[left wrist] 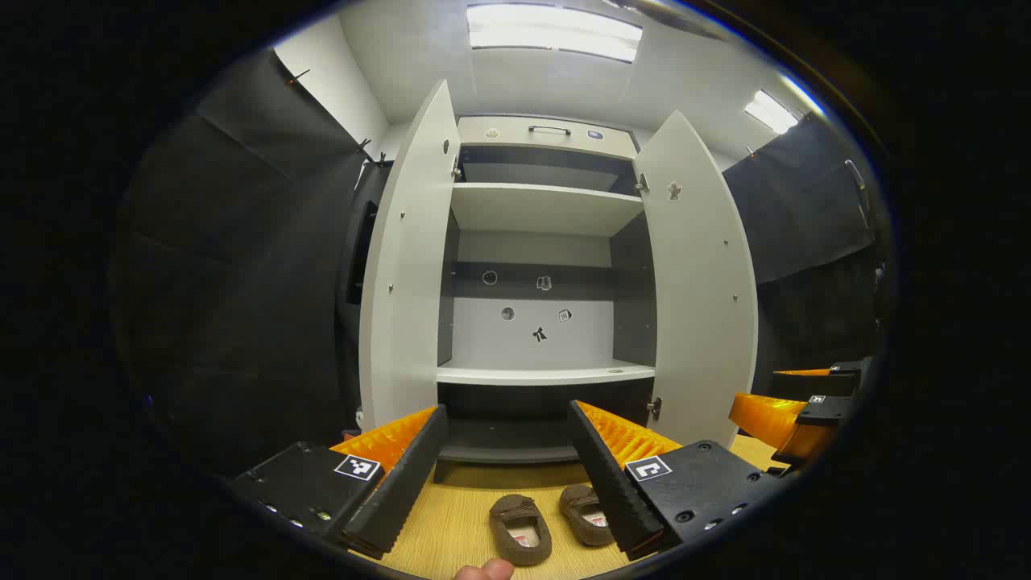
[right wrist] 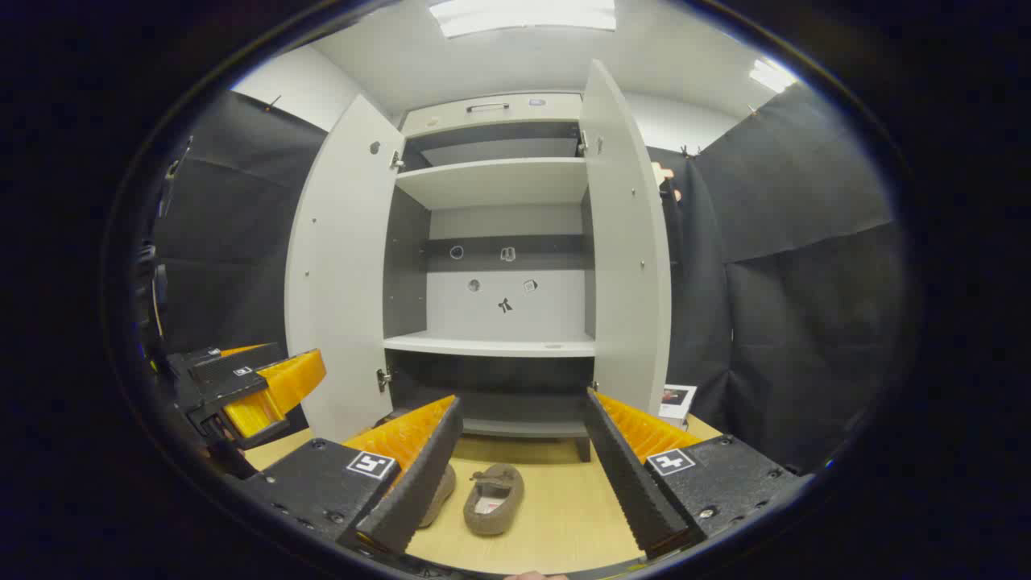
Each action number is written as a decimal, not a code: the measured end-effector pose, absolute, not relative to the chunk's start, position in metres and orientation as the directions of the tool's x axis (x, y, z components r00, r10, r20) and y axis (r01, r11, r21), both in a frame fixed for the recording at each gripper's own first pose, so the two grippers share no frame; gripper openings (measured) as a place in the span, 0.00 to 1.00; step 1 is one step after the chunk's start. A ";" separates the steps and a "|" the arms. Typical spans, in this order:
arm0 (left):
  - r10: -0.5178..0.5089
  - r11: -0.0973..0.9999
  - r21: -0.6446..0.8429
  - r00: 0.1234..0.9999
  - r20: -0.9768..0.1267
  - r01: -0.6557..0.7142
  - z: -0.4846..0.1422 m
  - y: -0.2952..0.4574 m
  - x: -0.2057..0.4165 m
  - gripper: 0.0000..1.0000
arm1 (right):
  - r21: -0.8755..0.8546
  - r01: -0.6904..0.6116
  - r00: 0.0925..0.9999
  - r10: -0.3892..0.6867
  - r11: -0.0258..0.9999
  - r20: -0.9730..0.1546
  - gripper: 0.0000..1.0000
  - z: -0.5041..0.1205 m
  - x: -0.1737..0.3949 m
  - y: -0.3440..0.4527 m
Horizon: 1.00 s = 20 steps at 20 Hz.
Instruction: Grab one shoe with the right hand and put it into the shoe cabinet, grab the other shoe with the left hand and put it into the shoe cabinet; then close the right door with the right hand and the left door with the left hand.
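Two brown shoes lie side by side on the wooden floor in front of the white shoe cabinet (left wrist: pixel 548 373): one shoe (left wrist: pixel 520 528) to the left, the other shoe (left wrist: pixel 584 506) partly behind a finger. Both cabinet doors stand wide open, the left door (left wrist: pixel 403 266) and the right door (left wrist: pixel 697 274). My left gripper (left wrist: pixel 506 409) is open, above and short of the shoes. In the right gripper view, my right gripper (right wrist: pixel 523 400) is open too, with one shoe (right wrist: pixel 493 487) between its fingers and the second shoe (right wrist: pixel 439 493) half hidden by a finger.
The cabinet (right wrist: pixel 491 345) has several bare shelves. Black cloth walls close in on both sides. A small card (right wrist: pixel 675 397) leans by the cabinet's right foot. The right gripper (left wrist: pixel 797 411) shows beside the left one, and the left gripper (right wrist: pixel 258 387) beside the right one.
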<state>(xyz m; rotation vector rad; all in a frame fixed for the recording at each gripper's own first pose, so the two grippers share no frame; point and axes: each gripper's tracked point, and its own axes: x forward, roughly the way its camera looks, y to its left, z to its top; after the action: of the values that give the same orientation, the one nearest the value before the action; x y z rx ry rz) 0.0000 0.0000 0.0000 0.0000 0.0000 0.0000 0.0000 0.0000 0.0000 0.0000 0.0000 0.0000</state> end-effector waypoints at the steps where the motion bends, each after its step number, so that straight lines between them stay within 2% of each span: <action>1: -0.001 1.000 -0.001 1.000 0.000 0.001 0.000 0.000 0.000 0.95 | -0.001 -0.002 1.000 0.002 1.000 -0.001 0.99 0.000 0.000 0.000; 2: -0.001 1.000 -0.002 1.000 0.001 0.001 0.000 0.000 0.001 0.95 | -0.001 -0.002 1.000 0.002 1.000 -0.001 0.94 0.000 0.000 0.000; 6: -0.004 1.000 -0.001 1.000 0.003 0.004 0.000 -0.001 0.002 0.95 | -0.002 -0.001 1.000 0.001 1.000 -0.001 0.94 0.001 0.000 -0.001; 7: -0.004 1.000 0.002 1.000 0.005 0.004 0.001 -0.001 0.002 0.95 | -0.001 -0.001 1.000 0.001 1.000 -0.001 0.99 0.000 0.000 -0.001; 8: -0.005 1.000 0.003 1.000 0.005 0.005 0.001 -0.002 0.002 0.95 | 0.000 -0.001 1.000 0.001 1.000 -0.002 0.99 0.001 0.001 -0.001; 9: -0.006 1.000 0.003 1.000 0.004 0.006 0.000 -0.002 0.002 0.95 | 0.003 -0.002 1.000 0.002 1.000 -0.001 0.94 0.000 0.000 -0.001; 11: -0.006 1.000 0.001 1.000 0.003 0.006 0.000 -0.002 0.003 0.95 | 0.006 0.001 1.000 -0.001 1.000 -0.001 0.94 0.000 0.001 -0.001; 12: -0.004 1.000 0.001 1.000 0.002 0.004 -0.001 0.000 0.002 0.95 | 0.004 0.001 1.000 -0.001 1.000 -0.003 0.99 0.000 0.001 -0.001; 13: -0.003 1.000 0.001 1.000 0.000 0.003 -0.001 0.000 0.002 0.95 | 0.002 0.000 1.000 0.000 1.000 -0.005 0.99 -0.001 0.001 -0.001; 14: 0.000 1.000 0.001 1.000 0.000 0.000 -0.001 0.000 0.001 0.95 | 0.000 -0.001 1.000 0.001 1.000 -0.009 0.94 -0.001 0.002 0.000; 15: 0.001 1.000 0.001 1.000 -0.001 -0.001 -0.001 0.001 0.001 0.95 | -0.002 -0.002 1.000 0.002 1.000 -0.012 0.99 -0.003 0.002 0.000; 18: 0.001 1.000 0.000 1.000 0.001 -0.001 -0.002 0.002 0.001 0.95 | -0.002 -0.001 0.999 0.001 1.000 -0.033 0.99 -0.007 0.007 0.001; 19: 0.001 1.000 -0.001 1.000 -0.001 -0.001 -0.002 0.002 0.000 0.95 | -0.002 -0.001 0.999 0.001 1.000 -0.047 0.94 -0.012 0.010 0.002; 20: 0.002 1.000 -0.002 1.000 -0.001 -0.002 -0.001 0.002 0.001 0.95 | -0.001 -0.006 0.998 0.006 1.000 -0.061 0.98 -0.016 0.014 0.003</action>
<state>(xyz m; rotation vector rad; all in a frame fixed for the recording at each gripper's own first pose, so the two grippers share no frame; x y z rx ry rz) 0.0012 0.0023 -0.0015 -0.0017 0.0009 0.0016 0.0139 0.0035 -0.0155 -0.0011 0.0613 0.0056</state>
